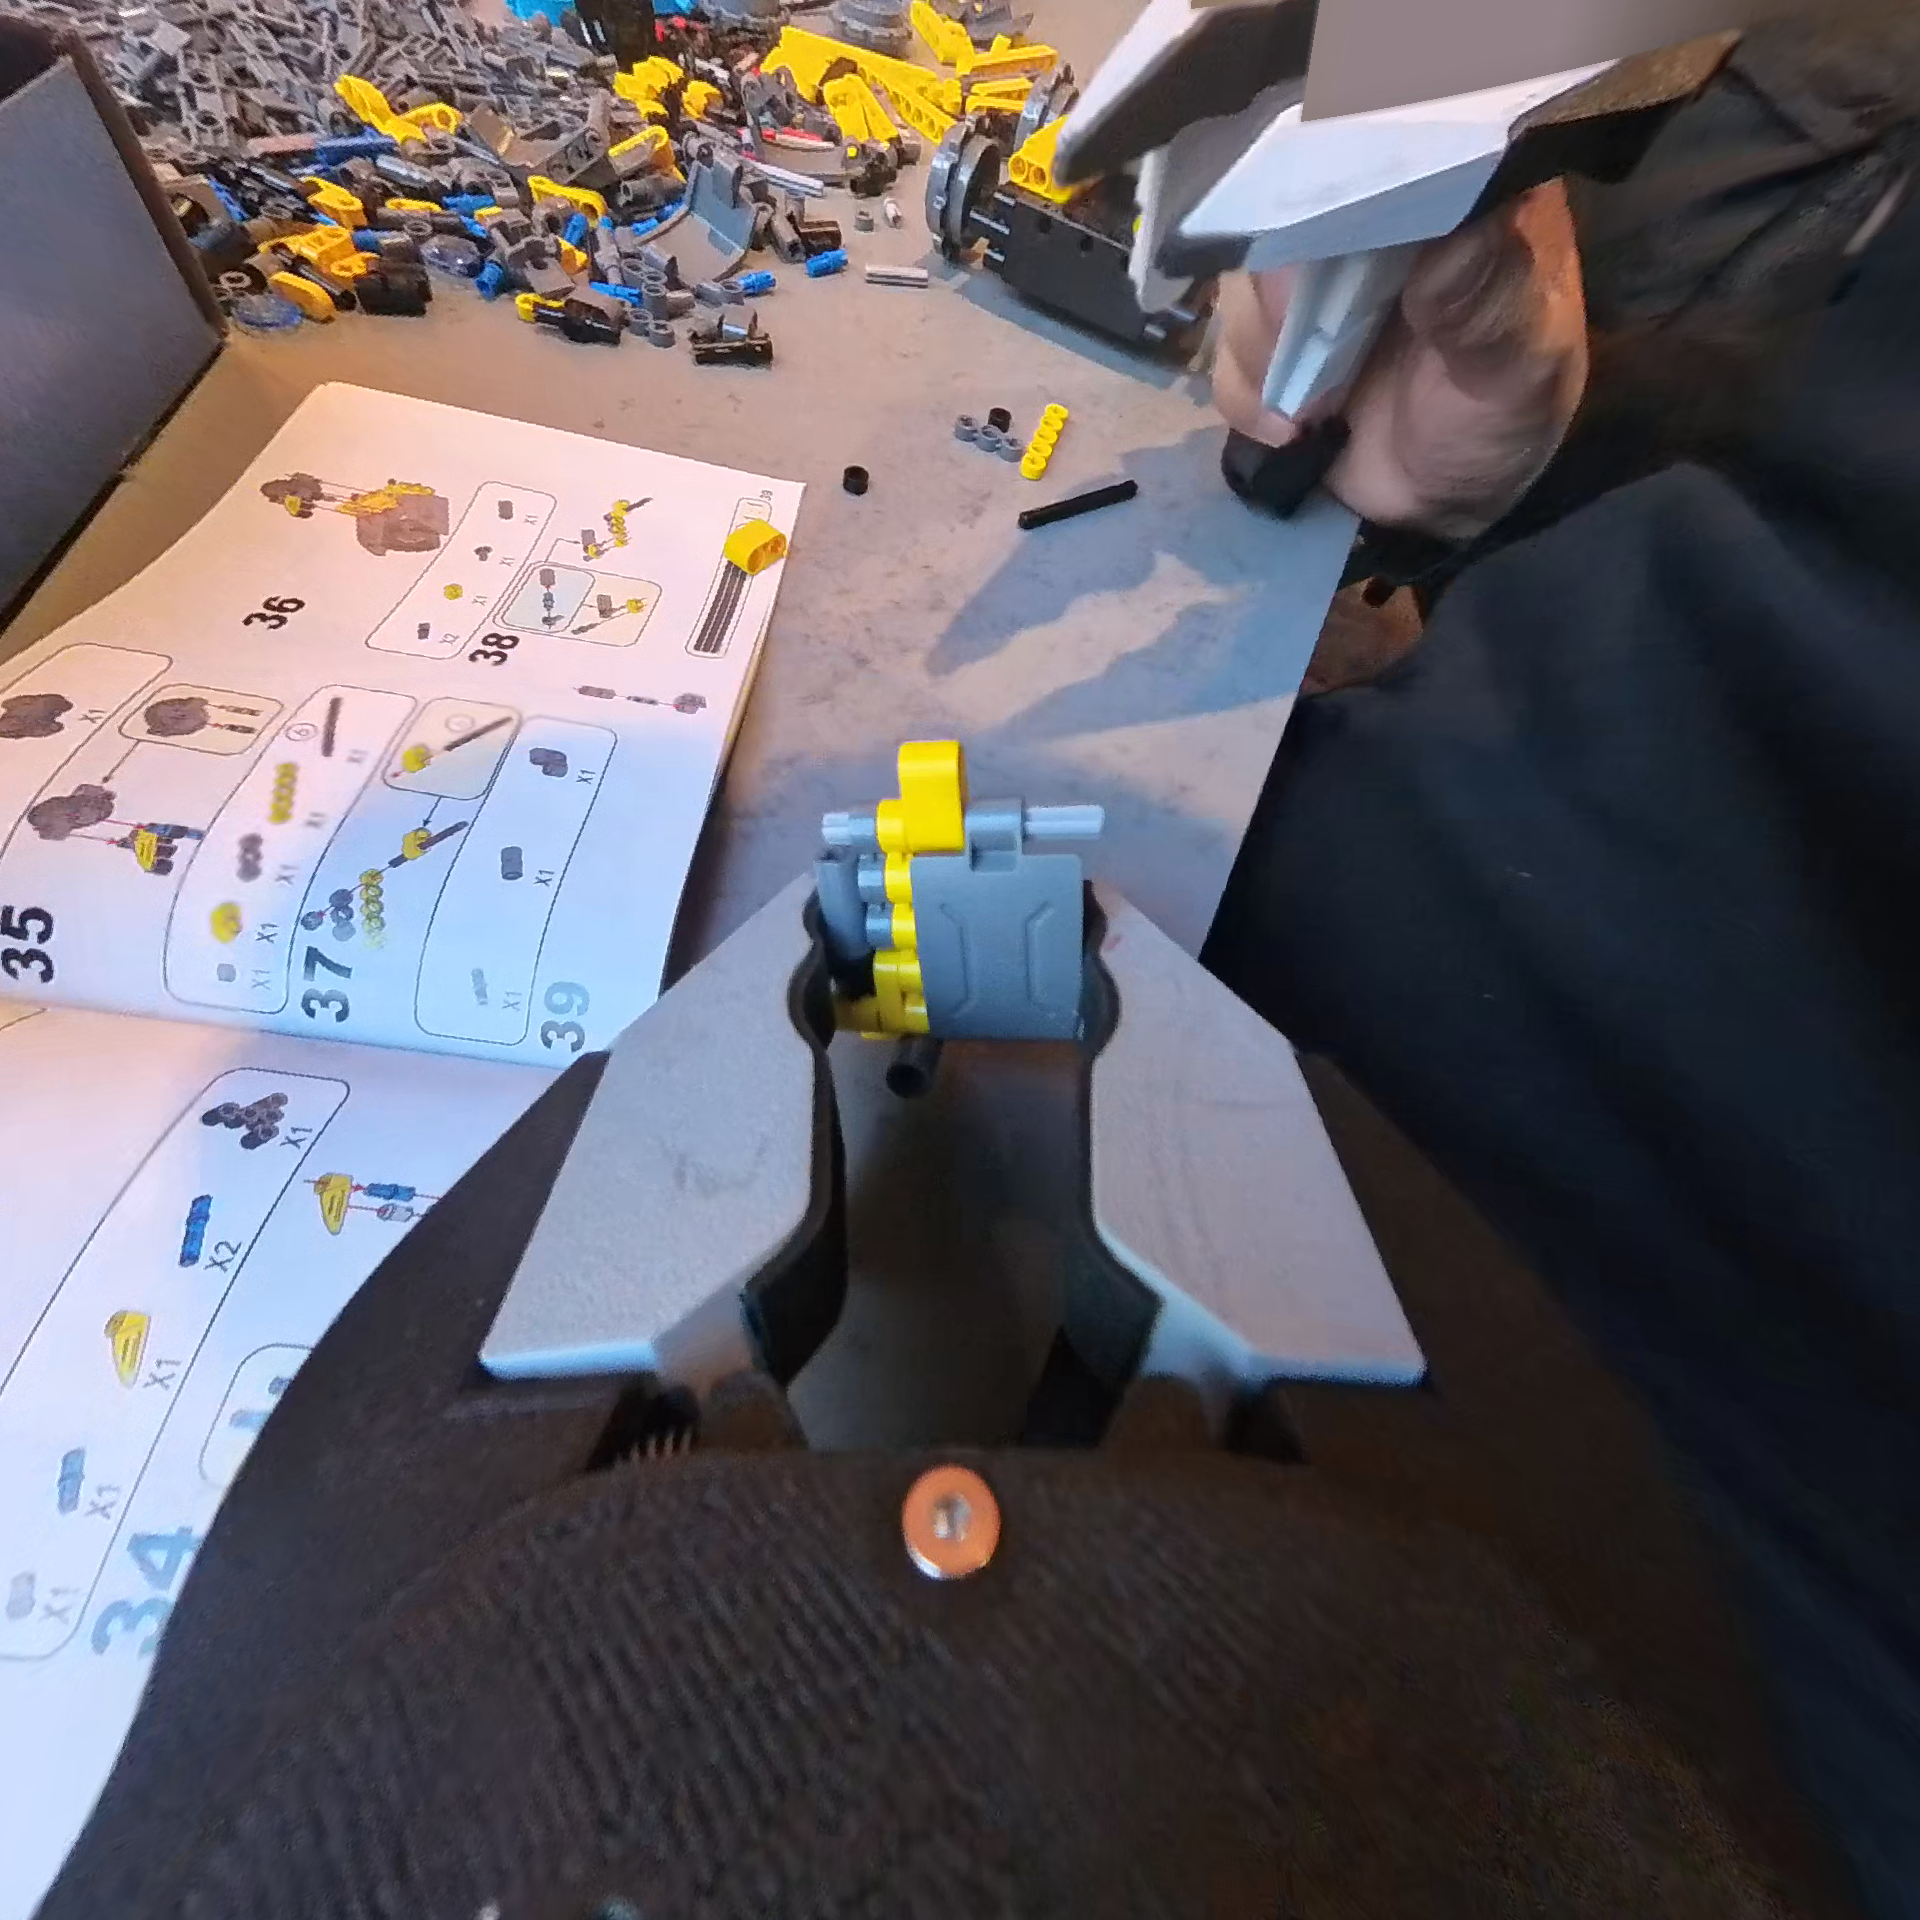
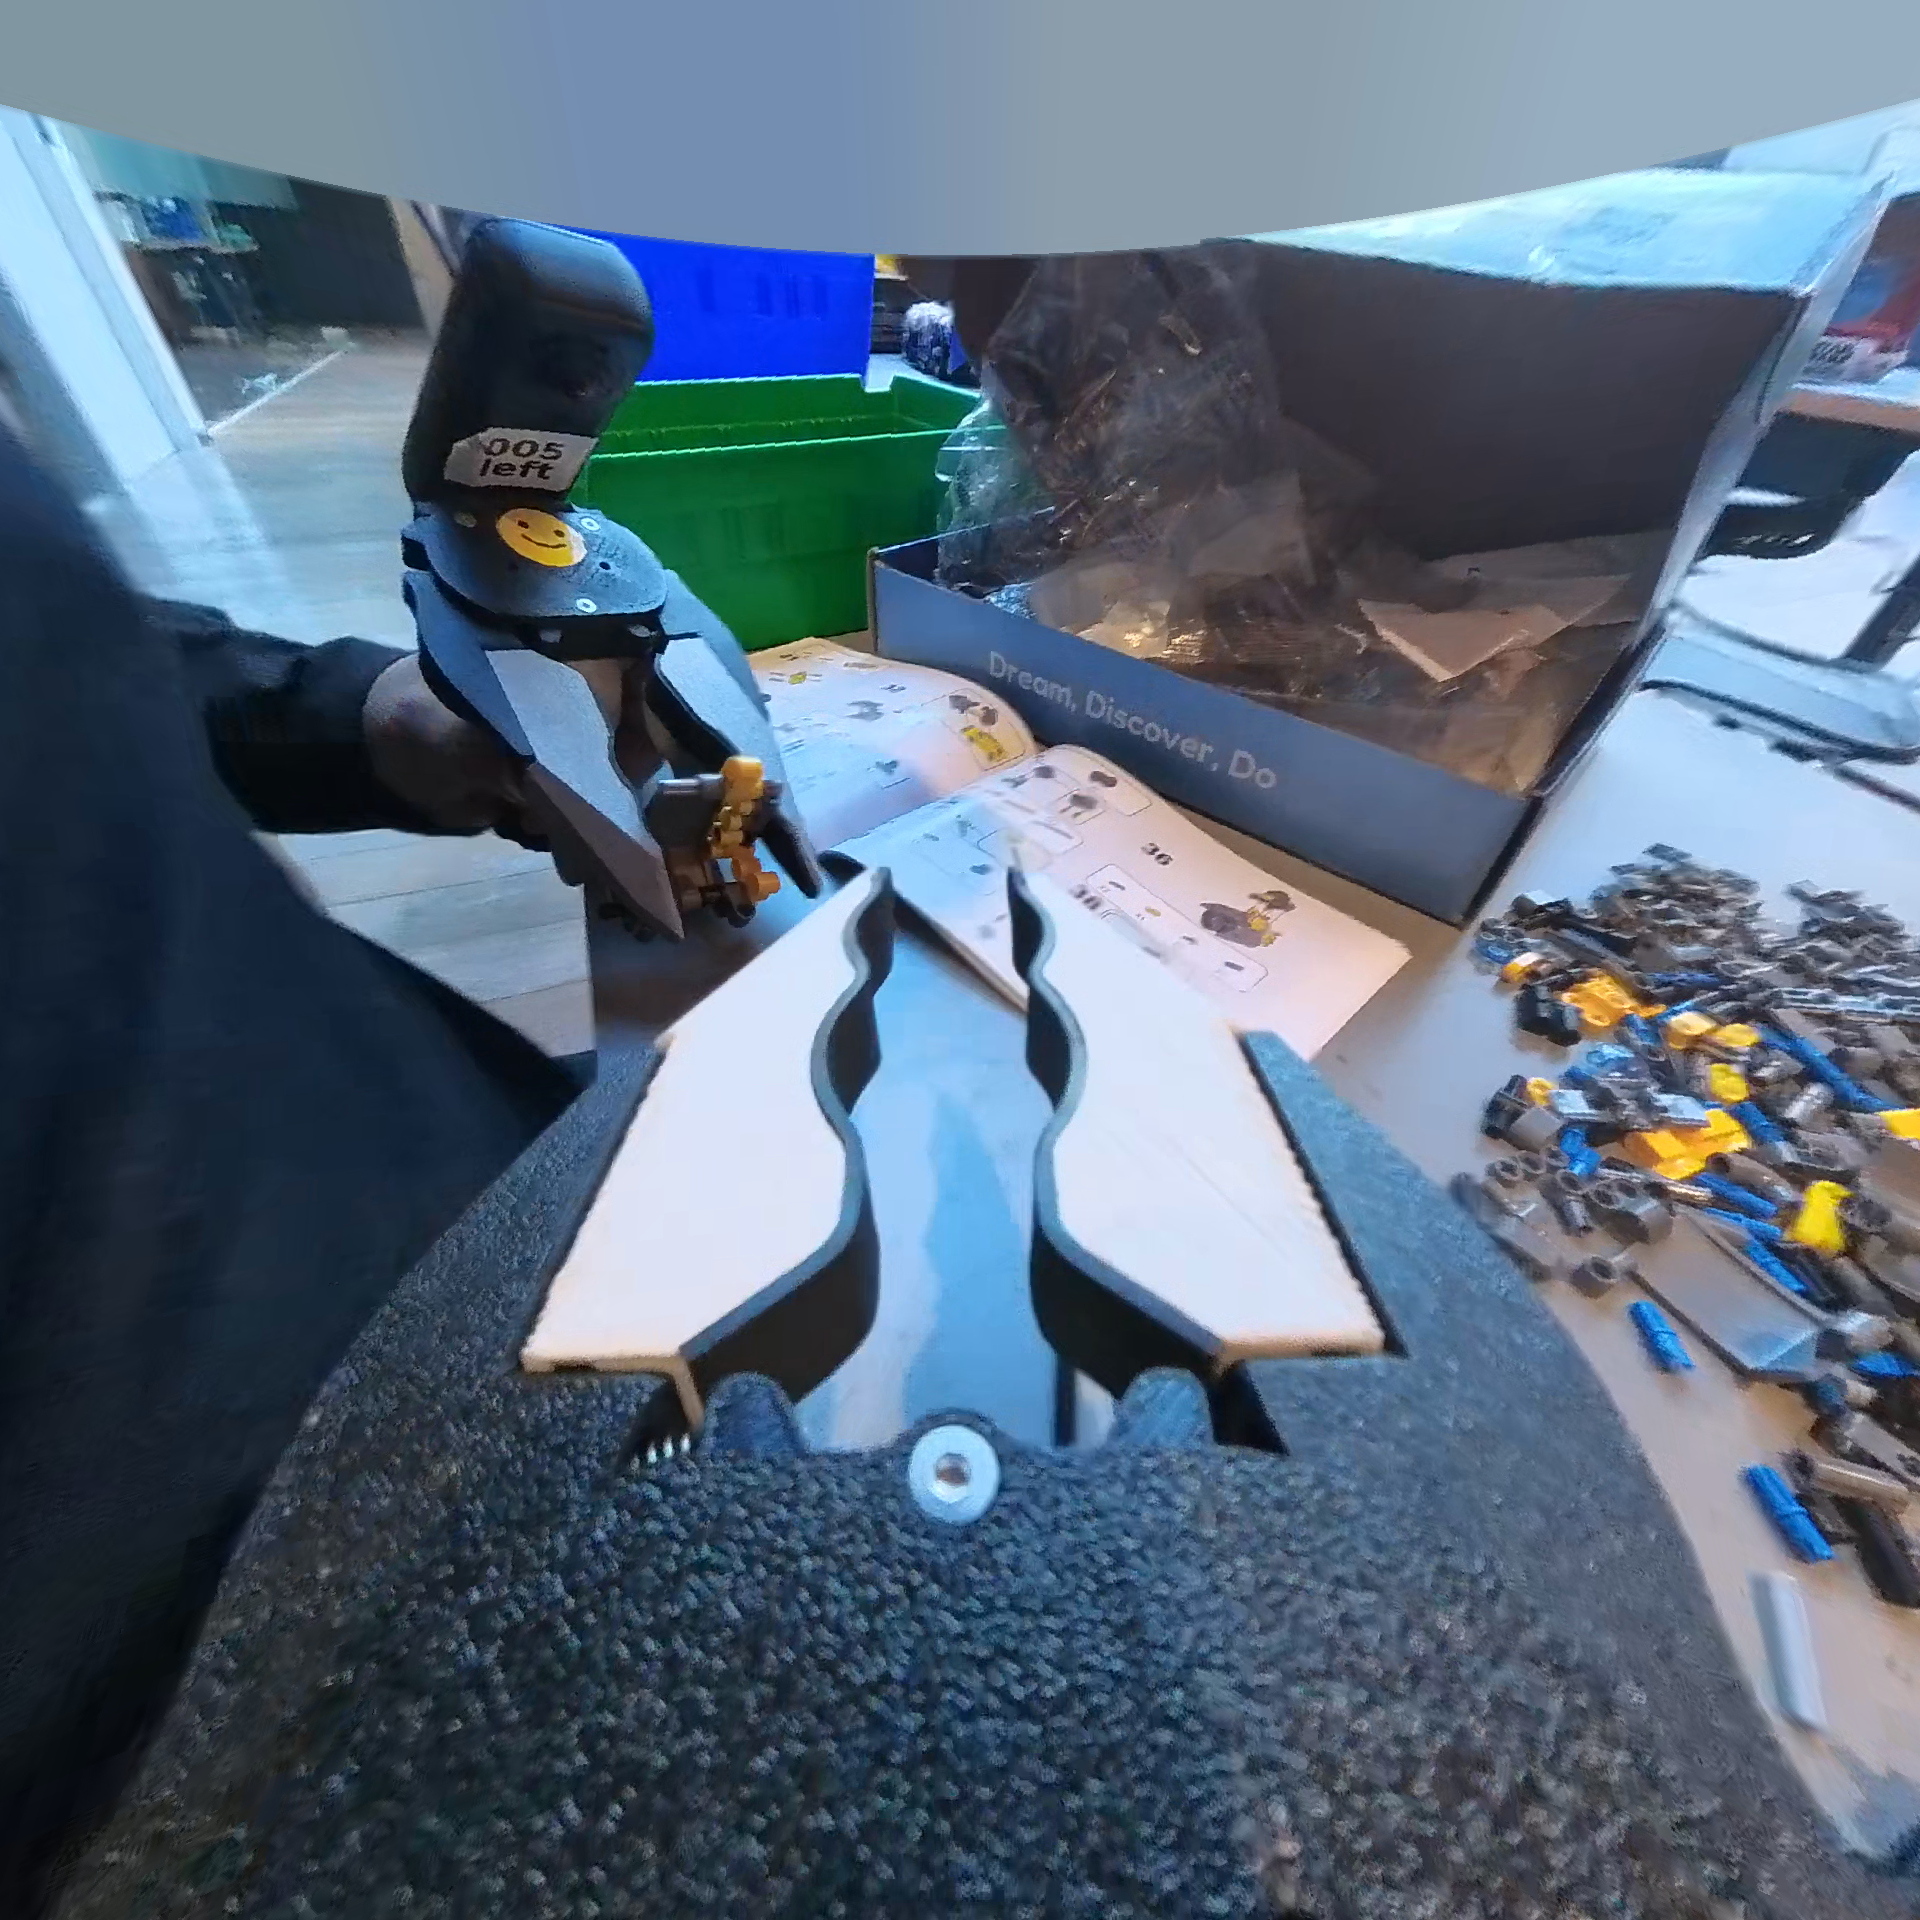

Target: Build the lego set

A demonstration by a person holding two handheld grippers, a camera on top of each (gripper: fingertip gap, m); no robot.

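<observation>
I hold the left gripper (image 1: pixel 951 935) over the near edge of the desk (image 1: pixel 935 623), its jaws clamped on a small grey and yellow brick assembly (image 1: pixel 966 904). The assembly stands roughly upright between the fingertips, long axis running away from the jaws, with a grey pin sticking out sideways near its top and a black pin hanging below.

My right gripper (image 2: pixel 951 894) is empty, jaws apart with a clear gap between them. In the right wrist view it points toward the open instruction booklet (image 2: pixel 1143 862), and the held assembly (image 2: pixel 717 831) lies just left of and slightly beyond its tips, close but not touching.

Loose parts, a yellow beam (image 1: pixel 1044 442) and a black axle (image 1: pixel 1077 504), lie on the desk beyond the assembly. The pile of bricks (image 2: pixel 1683 1122) sits to the right.
</observation>
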